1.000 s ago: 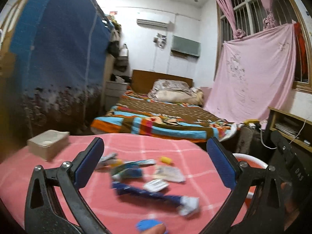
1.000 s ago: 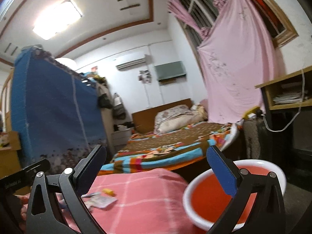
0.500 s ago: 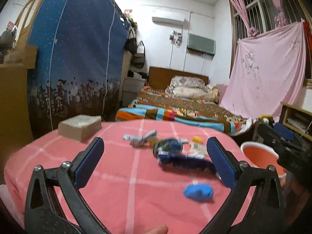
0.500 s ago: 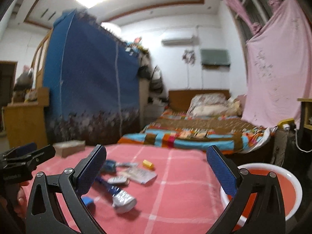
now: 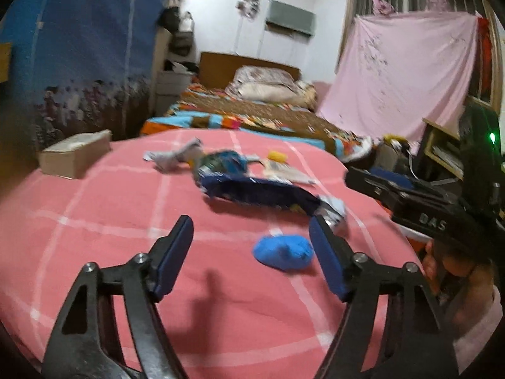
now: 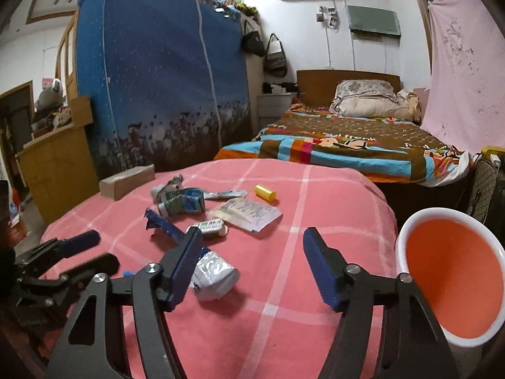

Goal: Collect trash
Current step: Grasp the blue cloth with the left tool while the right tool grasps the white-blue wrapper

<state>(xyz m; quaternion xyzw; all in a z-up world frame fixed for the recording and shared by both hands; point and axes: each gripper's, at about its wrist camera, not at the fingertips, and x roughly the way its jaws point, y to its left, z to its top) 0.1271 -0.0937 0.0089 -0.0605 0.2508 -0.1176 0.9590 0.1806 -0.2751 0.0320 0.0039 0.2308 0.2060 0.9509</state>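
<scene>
Trash [image 6: 202, 208] lies scattered on the pink checked desk [image 6: 315, 195], wrappers heaped near its middle. Both claws have just been narrowing, nothing clamped: the left claw [image 5: 251, 240] hovers with a blue crumpled scrap [image 5: 282, 252] just inside its right finger, the right claw [image 6: 249, 246] beside a silver-ended wrapper [image 6: 214, 276]. An orange basin [image 6: 454, 278] sits off the desk's right edge.

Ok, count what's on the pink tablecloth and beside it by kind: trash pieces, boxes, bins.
Trash pieces: 8 (yellow cap, blue wad, dark blue wrapper, teal packet, grey wrapper, white sachet, small white tube, thin strip)
Tissue box: 1
Bin: 1
Total: 10
</scene>
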